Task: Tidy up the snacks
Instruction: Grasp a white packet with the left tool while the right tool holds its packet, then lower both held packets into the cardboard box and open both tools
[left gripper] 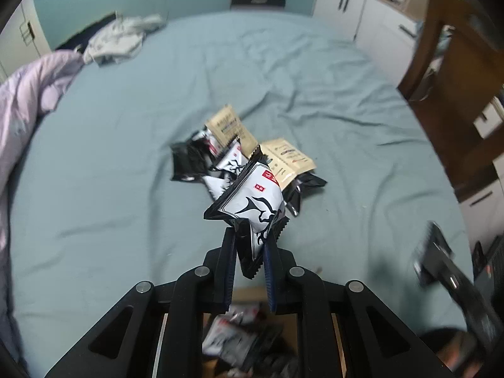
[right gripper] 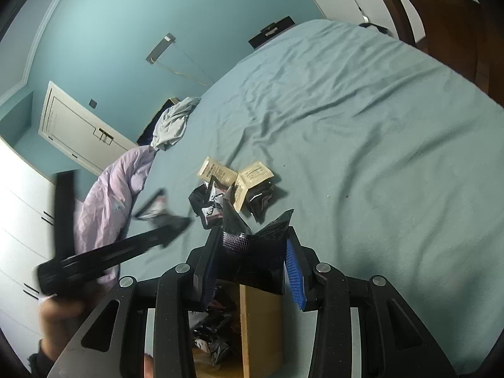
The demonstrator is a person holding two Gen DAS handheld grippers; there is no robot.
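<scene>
A pile of snack packets (left gripper: 239, 157) lies on the teal bed: black-and-white ones and two beige ones (left gripper: 288, 160). My left gripper (left gripper: 252, 236) is shut on a black-and-white snack packet (left gripper: 252, 201) and holds it above the bed. My right gripper (right gripper: 252, 239) is shut on a black snack packet (right gripper: 252, 245), held over a cardboard box (right gripper: 261, 324) that has several packets inside. The pile also shows in the right wrist view (right gripper: 233, 192). The left gripper appears blurred there (right gripper: 157, 236), with its packet (right gripper: 154, 208).
A lilac quilt (left gripper: 28, 100) lies on the bed's left side, grey clothes (left gripper: 119, 37) at its far end. White cabinets (left gripper: 362, 12) and a wooden chair (left gripper: 453, 72) stand to the right. The right gripper shows blurred in the left wrist view (left gripper: 441, 264).
</scene>
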